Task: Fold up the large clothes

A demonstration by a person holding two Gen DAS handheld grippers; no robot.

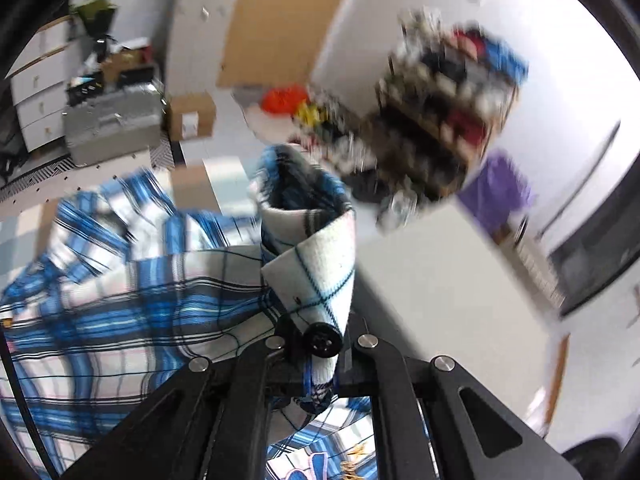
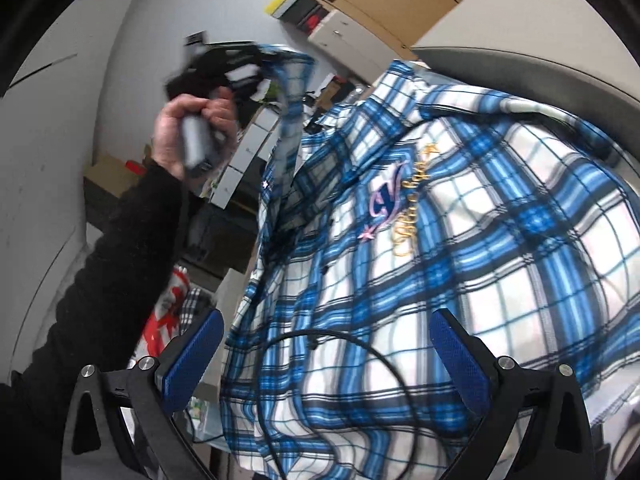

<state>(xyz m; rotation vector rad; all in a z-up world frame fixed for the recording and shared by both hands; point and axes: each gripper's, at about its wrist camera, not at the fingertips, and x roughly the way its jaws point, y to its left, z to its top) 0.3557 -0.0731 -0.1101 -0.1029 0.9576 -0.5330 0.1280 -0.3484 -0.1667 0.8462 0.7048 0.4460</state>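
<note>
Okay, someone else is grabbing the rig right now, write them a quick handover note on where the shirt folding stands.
Left gripper: shut on a buttoned strip of the blue plaid shirt, lifting it up in the air; the left hand on its handle shows in the right wrist view.
Right gripper: open, empty, its blue pads on either side of the hanging shirt body without pinching it.
Shirt: draped and rumpled, embroidered logo facing the right camera. A black cable loops across the cloth near the right gripper.
Done: shirt picked up on one side.
Left: grab a second point with the right gripper, spread it flat, then make every fold.
</note>
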